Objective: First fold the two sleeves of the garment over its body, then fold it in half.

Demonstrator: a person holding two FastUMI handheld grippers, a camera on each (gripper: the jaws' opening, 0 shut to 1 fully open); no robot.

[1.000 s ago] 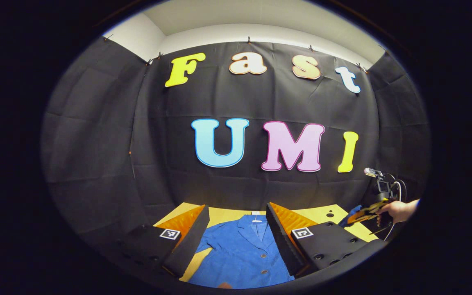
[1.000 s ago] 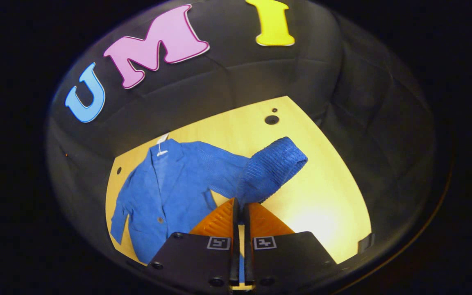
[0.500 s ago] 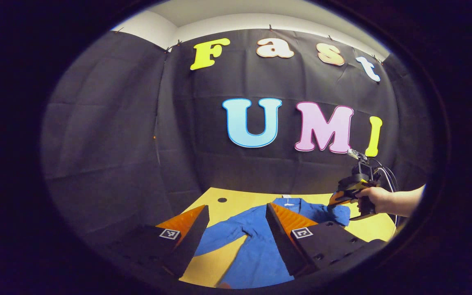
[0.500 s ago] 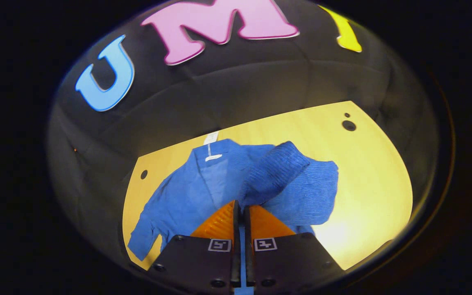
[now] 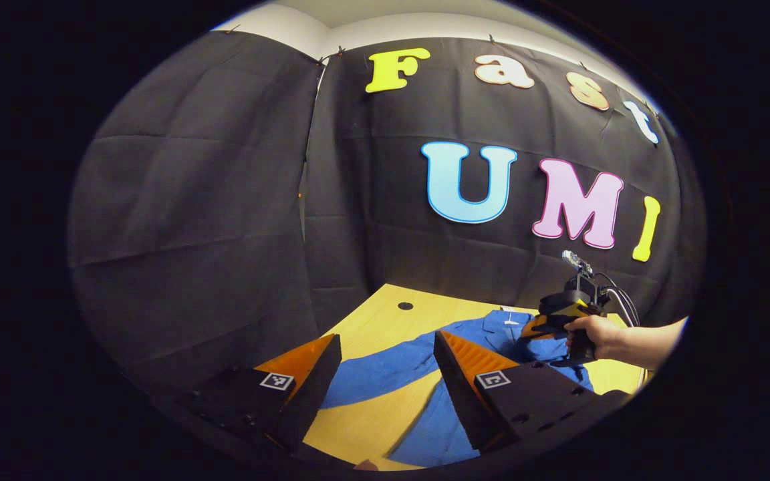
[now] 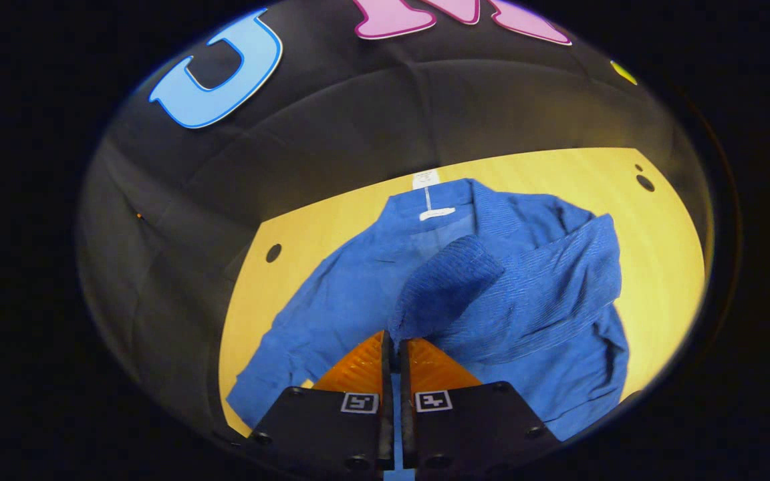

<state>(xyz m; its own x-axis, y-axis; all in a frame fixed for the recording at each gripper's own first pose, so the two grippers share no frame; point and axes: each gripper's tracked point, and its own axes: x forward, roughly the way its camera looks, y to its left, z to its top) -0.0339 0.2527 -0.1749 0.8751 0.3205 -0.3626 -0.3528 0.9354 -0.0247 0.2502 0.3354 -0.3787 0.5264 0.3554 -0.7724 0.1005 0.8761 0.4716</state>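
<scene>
Blue jacket (image 6: 358, 300) on table (image 6: 659, 220), white neck label (image 6: 436, 214) (unreadable), right tool (image 6: 393, 347) pinching sleeve (image 6: 445, 287)

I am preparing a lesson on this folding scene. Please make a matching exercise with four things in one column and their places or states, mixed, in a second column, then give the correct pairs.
Things:
1. right gripper
2. left gripper
3. blue corduroy jacket's other sleeve
4. white neck label

States:
A. lying stretched out on the yellow wooden table
B. open, holding nothing
C. inside the collar
D. shut on the blue corduroy jacket's sleeve cuff, over the jacket body

Pairs: 1-D, 2-B, 3-A, 4-C
</scene>
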